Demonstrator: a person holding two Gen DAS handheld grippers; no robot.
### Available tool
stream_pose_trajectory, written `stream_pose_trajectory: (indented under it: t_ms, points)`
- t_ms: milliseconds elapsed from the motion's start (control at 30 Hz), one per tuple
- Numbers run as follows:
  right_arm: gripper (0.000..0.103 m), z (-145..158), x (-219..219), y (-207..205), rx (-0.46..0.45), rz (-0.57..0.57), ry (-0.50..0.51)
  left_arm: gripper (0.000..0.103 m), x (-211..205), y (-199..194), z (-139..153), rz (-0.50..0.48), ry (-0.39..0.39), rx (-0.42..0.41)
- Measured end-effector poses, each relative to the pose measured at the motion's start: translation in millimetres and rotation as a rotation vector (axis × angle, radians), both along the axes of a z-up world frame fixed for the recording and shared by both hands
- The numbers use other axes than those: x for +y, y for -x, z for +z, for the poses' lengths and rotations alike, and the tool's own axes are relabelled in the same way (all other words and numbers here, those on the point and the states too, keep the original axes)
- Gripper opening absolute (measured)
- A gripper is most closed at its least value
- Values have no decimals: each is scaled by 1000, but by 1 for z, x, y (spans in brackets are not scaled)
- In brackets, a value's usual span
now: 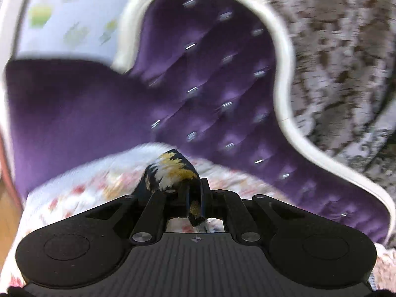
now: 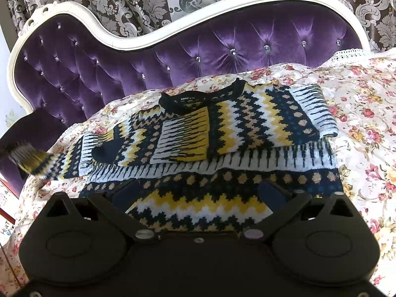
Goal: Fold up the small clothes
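A navy, yellow and white patterned knit sweater [image 2: 222,128] lies on the floral bedspread [image 2: 366,123], collar towards the headboard, its right sleeve folded across the chest. My left gripper [image 1: 195,190] is shut on a fold of the sweater [image 1: 170,170], lifted above the bedspread; in the right wrist view that pinched part [image 2: 32,160] sticks up at the sweater's left edge. My right gripper [image 2: 198,193] is open, its fingers [image 2: 269,193] spread wide just above the sweater's lower hem.
A purple tufted headboard [image 2: 123,57] with a white frame [image 2: 74,10] stands behind the bed. Brown and silver damask curtains [image 2: 123,0] hang behind it. The left wrist view is motion-blurred and shows the headboard [image 1: 210,86] close ahead.
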State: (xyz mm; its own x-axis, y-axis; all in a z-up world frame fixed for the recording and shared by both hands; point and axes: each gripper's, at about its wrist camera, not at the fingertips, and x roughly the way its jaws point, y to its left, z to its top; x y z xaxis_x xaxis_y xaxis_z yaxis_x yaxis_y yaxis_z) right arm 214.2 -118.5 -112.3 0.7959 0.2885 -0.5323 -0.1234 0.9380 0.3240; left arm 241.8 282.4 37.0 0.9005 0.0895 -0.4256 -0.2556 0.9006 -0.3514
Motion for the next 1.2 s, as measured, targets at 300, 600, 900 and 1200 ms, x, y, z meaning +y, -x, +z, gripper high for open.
stream_pose_trajectory:
  t_ms: [300,600,900,1200]
  points:
    - [103,7,-15,0,-1,-37,-22,7,-97,-20,73,-207,-177,-101]
    - [102,14,-44,-3,-14,-114,-57,7,-215,-43,73,-450,-225,-136]
    - [103,17,-68,-7,-8,-178,-96,7,-320,-65,8,-628,-185,-66]
    - [102,18,-87,-8,-1,-225,-138,8,-378,-68,-78,-715,-206,95]
